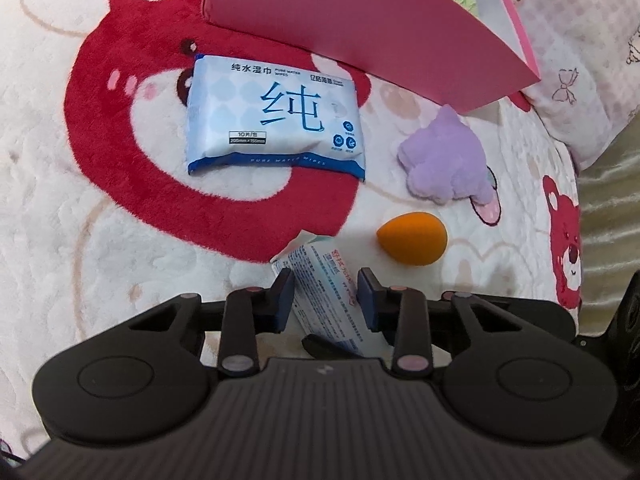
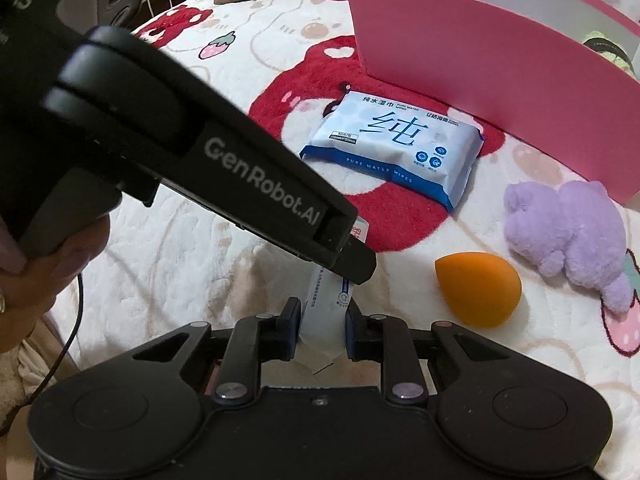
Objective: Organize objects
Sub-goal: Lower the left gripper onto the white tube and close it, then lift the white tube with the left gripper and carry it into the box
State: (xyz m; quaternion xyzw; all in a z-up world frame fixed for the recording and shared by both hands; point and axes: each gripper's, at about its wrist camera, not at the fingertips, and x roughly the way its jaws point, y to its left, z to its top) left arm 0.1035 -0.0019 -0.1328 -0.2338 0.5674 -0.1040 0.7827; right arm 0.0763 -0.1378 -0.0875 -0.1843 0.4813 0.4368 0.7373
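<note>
A small white wipe packet (image 1: 326,296) stands between the fingers of both grippers. My left gripper (image 1: 325,286) has its jaws around the packet's upper part with small gaps. My right gripper (image 2: 322,320) is shut on the packet's (image 2: 324,318) lower end. The left gripper's body (image 2: 208,148) crosses the right wrist view. On the blanket lie a blue-and-white wet wipes pack (image 1: 276,116) (image 2: 394,142), an orange sponge egg (image 1: 414,238) (image 2: 480,290) and a purple plush toy (image 1: 448,158) (image 2: 568,236).
A pink open box (image 1: 360,20) (image 2: 500,92) stands behind the wipes pack, with a green-and-black item inside it. The bear-print fleece blanket (image 1: 100,240) covers the bed. A pillow (image 1: 592,80) lies at the right. A hand (image 2: 24,280) holds the left gripper.
</note>
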